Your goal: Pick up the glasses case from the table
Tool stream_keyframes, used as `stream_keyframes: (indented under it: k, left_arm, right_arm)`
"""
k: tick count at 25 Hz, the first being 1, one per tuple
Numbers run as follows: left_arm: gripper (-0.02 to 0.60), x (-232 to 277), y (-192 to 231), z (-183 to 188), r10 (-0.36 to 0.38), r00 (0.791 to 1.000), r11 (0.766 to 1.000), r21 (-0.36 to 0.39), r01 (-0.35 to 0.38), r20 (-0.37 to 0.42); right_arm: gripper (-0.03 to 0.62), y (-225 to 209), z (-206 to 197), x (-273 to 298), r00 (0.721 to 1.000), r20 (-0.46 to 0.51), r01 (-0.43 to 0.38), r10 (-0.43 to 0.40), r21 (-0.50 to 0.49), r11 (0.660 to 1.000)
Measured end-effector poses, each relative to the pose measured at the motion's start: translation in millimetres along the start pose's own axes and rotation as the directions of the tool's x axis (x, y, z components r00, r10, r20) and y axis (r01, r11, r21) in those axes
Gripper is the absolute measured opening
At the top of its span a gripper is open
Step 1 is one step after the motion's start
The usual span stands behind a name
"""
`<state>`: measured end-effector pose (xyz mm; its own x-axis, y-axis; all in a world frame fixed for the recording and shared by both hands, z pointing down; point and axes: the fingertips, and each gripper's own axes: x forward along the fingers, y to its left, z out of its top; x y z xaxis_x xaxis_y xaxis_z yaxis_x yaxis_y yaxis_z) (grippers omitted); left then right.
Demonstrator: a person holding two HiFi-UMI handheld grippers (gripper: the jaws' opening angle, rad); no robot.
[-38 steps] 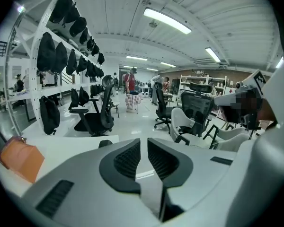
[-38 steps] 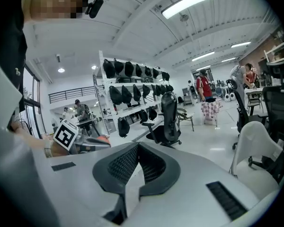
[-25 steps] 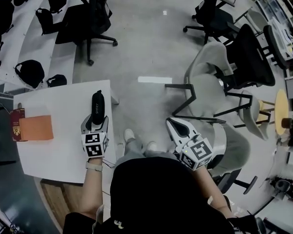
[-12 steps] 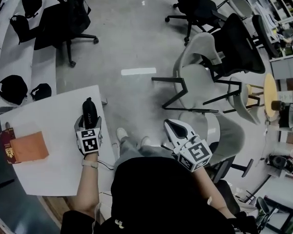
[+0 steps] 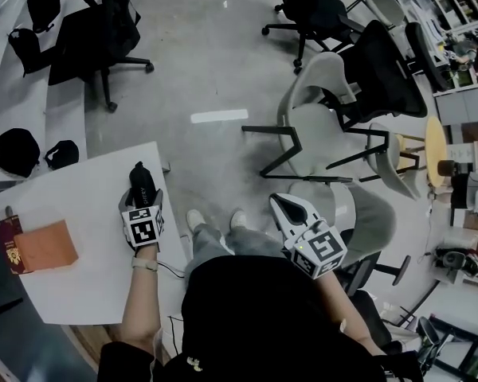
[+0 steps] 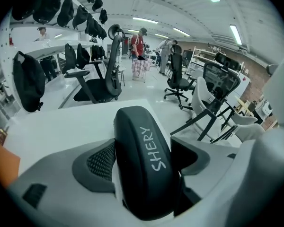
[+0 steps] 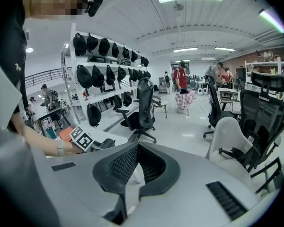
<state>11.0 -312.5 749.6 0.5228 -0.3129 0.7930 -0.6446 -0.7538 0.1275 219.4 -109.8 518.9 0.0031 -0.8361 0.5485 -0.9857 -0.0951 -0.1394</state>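
The black glasses case (image 5: 139, 183) lies on the white table (image 5: 72, 269) near its right edge; white lettering runs along its lid (image 6: 144, 160). My left gripper (image 5: 142, 199) points steeply down over the case's near end, one jaw on each side. Its jaws have just been opening and stand wide. A dark gap shows between the right pad (image 6: 191, 155) and the case; the left pad (image 6: 100, 162) sits close beside it. My right gripper (image 5: 281, 202) hangs off the table over the person's lap, shut, its pads meeting with nothing between them (image 7: 136, 148).
An orange pouch (image 5: 44, 245) and a dark red booklet (image 5: 8, 247) lie at the table's left side. A grey chair (image 5: 327, 134) and black office chairs (image 5: 88, 30) stand on the floor beyond. Black bags (image 5: 12, 150) sit at the left.
The left gripper has come down and forward over the case, so its jaws now straddle the near end. The right gripper has stayed where it was.
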Motion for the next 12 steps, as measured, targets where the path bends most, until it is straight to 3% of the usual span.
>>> stream_keyframes:
  k: [12]
  left_arm:
    - [0.357,-10.8,-5.4,-1.7,0.078,0.996,0.997,0.012,-0.078,-0.038]
  right_arm:
    - [0.028,-24.8,6.3,2.8,0.997,0.014,-0.078,0.078,-0.006,0.997]
